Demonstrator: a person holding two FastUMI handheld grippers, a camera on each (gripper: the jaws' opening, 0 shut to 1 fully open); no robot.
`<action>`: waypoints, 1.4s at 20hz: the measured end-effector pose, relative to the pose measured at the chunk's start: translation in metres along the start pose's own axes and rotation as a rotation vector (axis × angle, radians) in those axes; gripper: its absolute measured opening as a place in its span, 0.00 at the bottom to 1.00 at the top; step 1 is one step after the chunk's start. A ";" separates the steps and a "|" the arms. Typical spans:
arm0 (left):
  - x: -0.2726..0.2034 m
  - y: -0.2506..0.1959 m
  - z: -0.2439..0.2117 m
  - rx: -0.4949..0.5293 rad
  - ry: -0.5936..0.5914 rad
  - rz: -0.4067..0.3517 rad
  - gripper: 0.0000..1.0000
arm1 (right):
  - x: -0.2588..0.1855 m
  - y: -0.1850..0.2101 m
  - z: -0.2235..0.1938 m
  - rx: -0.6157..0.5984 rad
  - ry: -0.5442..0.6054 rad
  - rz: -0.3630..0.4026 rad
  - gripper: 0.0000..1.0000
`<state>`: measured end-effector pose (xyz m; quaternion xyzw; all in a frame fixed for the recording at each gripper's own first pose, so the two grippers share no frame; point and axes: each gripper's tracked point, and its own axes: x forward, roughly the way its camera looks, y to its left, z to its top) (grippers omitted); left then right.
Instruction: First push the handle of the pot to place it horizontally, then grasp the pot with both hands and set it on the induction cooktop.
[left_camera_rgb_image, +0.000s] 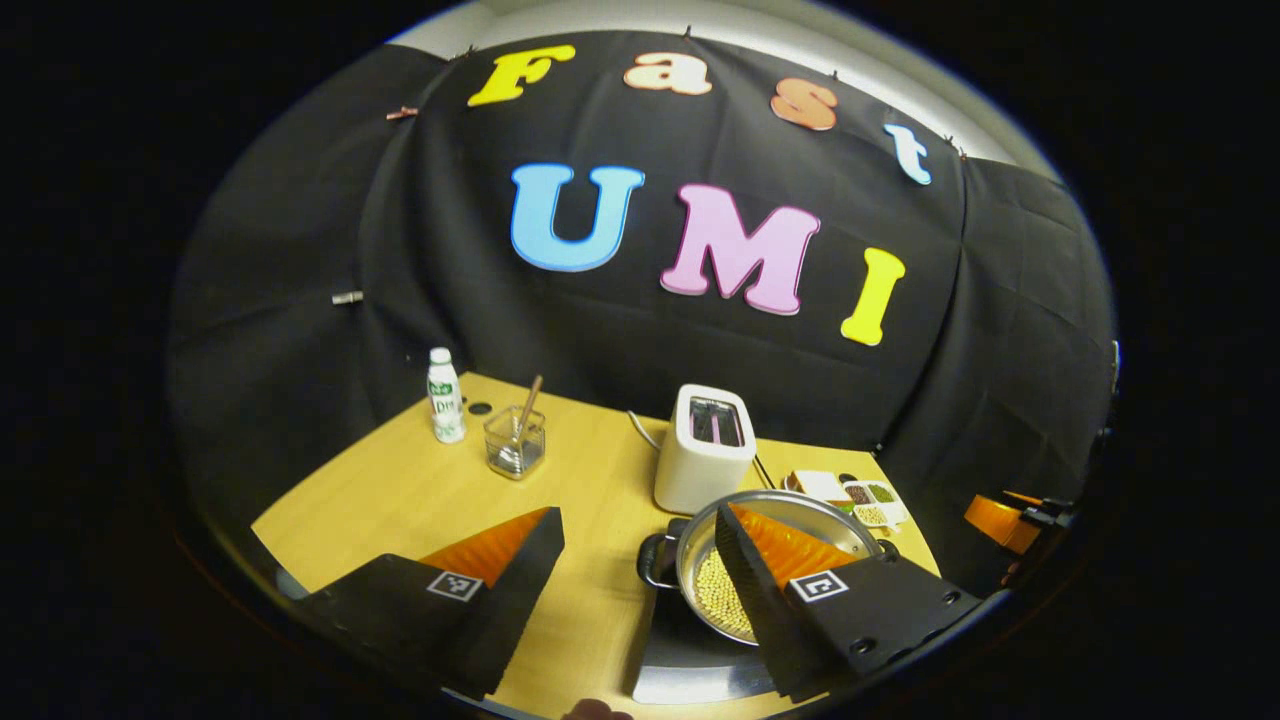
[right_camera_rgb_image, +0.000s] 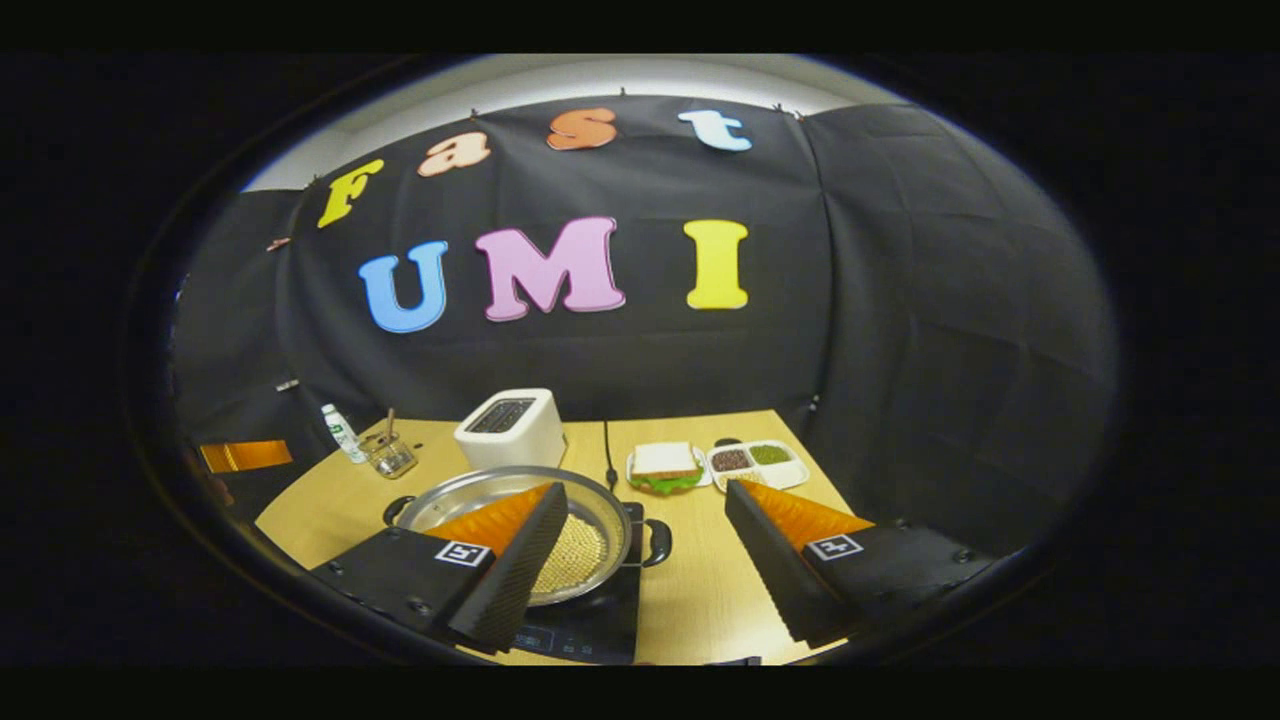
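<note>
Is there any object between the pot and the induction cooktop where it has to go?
Nothing visible stands between them. The pot appears to rest already on the induction cooktop, in front of the toaster. The left gripper and right gripper are both open, one at each side of the pot.

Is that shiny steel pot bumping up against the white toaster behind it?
Apart. In the right gripper view a strip of wooden table shows between the round steel pot, sitting on the black induction cooktop, and the white toaster.

Both grippers' fingers (left_camera_rgb_image: 790, 590) carry square coded tags.
</note>
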<state>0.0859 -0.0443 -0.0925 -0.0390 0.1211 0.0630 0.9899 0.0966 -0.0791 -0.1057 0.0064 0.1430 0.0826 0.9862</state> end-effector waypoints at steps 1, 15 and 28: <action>-0.012 0.004 0.010 0.015 -0.035 0.010 0.95 | -0.013 0.003 0.007 0.000 -0.028 -0.005 0.98; -0.168 0.046 0.014 0.117 -0.318 -0.016 0.95 | -0.150 0.000 0.015 0.012 -0.202 -0.086 0.98; -0.180 0.035 0.011 0.131 -0.308 0.020 0.95 | -0.163 0.003 0.019 0.014 -0.226 -0.068 0.98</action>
